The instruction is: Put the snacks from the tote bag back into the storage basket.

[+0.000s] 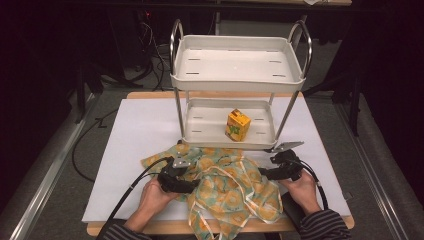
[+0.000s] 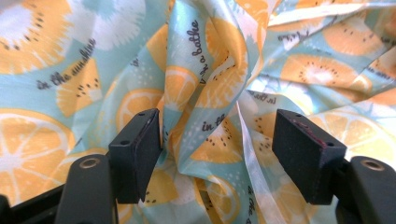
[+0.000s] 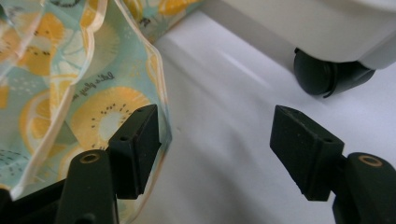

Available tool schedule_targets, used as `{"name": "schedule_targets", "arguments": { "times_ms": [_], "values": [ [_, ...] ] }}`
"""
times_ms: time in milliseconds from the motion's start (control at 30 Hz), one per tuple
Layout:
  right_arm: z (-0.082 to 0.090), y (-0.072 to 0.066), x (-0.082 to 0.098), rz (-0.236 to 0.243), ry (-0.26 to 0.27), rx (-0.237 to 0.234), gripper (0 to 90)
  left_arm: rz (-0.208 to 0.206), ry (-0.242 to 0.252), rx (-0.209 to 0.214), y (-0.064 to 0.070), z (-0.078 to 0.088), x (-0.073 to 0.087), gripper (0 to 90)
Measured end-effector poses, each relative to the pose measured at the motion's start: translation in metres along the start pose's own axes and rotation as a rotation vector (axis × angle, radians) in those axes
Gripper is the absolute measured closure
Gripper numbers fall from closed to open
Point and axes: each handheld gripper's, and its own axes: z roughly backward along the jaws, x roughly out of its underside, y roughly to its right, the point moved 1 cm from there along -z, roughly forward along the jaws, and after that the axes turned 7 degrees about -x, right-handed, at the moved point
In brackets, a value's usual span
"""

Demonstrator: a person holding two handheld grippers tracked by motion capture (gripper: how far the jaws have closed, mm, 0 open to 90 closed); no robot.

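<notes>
The left gripper (image 2: pixel 217 154) stands open, with crumpled folds of the cloth (image 1: pixel 225 187) between its jaws, though the pads do not press them. The right gripper (image 3: pixel 215 154) is open too, above bare tabletop (image 1: pixel 135 130) just at the cloth's right edge. The cloth lies in front of the cart (image 1: pixel 237 75). On the cart's lower shelf stands a carton (image 1: pixel 237 125).

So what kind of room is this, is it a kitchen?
Probably not a kitchen; it looks like a lab or recording room. A white board covers the table, cables lie on the dark floor behind, and a small two-shelf cart stands by a fruit-print cloth.
</notes>
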Motion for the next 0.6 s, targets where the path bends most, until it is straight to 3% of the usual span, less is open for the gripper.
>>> {"name": "schedule_targets", "arguments": {
  "times_ms": [167, 600],
  "values": [
    [-0.0055, 0.0003, -0.0010, -0.008, -0.061, 0.002, 32.8, 0.017, 0.006, 0.006, -0.0015, 0.0005, -0.0017, 33.1],
    [-0.0079, 0.0001, 0.0000, -0.008, -0.100, 0.007, 32.9, 0.042, 0.006, 0.013, -0.0080, 0.0063, -0.0055, 33.8]
  ]
}}
